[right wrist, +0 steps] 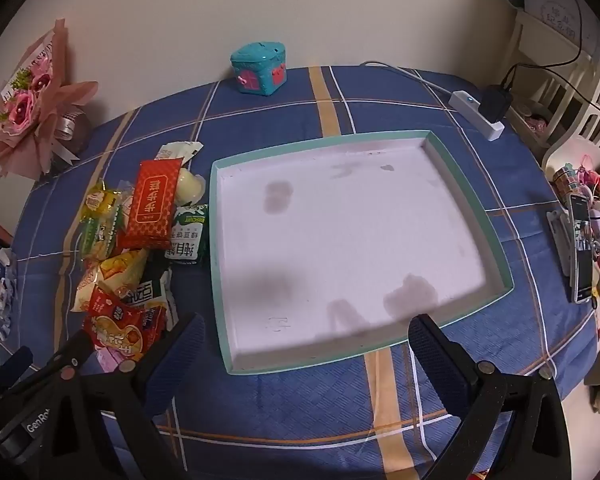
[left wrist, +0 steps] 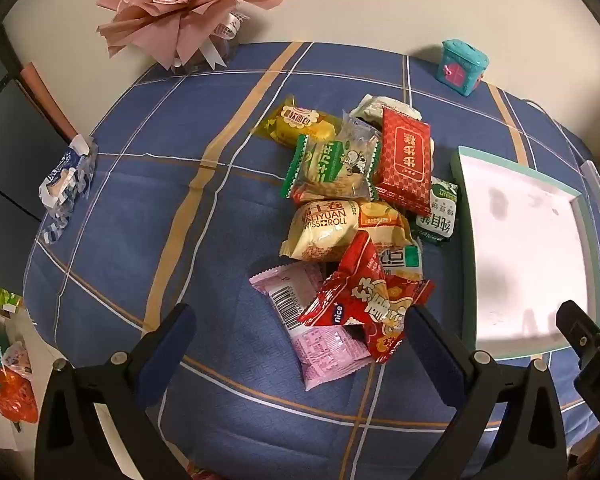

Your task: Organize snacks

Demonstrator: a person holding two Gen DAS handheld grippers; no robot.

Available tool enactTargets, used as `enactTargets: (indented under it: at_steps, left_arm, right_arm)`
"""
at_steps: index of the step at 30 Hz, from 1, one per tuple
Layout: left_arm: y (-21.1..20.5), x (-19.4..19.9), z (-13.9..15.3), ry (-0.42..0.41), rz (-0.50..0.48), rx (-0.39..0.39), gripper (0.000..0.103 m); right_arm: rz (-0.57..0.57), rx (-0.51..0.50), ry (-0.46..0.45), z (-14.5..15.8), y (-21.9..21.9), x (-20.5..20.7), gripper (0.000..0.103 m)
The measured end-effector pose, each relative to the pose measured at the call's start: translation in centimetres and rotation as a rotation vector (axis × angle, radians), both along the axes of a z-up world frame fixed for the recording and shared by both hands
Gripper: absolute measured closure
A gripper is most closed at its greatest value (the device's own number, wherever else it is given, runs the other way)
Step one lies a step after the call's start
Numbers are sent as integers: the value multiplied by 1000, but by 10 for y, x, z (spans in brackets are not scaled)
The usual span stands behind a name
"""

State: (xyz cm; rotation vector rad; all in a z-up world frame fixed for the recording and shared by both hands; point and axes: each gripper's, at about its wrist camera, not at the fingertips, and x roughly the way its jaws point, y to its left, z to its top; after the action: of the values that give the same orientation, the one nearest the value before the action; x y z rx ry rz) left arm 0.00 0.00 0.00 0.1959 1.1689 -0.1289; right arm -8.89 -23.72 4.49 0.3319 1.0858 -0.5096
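A heap of wrapped snacks lies on the blue checked tablecloth: a red packet, a green-and-white packet, a yellow swiss roll, a pink packet and a red peanut packet. My left gripper hovers open over the pink and red packets, touching neither. To the right lies a shallow white tray with a teal rim, with nothing in it. My right gripper is open above the tray's near edge. The heap sits left of the tray.
A pink flower bouquet and a teal toy box stand at the table's far edge. A crumpled blue-white wrapper lies at the left. A white power strip and a phone sit at the right.
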Motion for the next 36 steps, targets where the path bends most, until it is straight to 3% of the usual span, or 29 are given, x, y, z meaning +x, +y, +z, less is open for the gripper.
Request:
enactTargets:
  at_steps: [7,21,36]
  left_arm:
    - [-13,5,4,-1,4,-9,0]
    - [2,-1,12,-75,11,-57,0]
    - [8,-1,18,-91,20,-116,0]
  right_arm:
    - [-1,2,-9,1,1,-1,0]
    - [19,26,-43,1,2,1,0]
    - [6,6,-37,0,2,1,0]
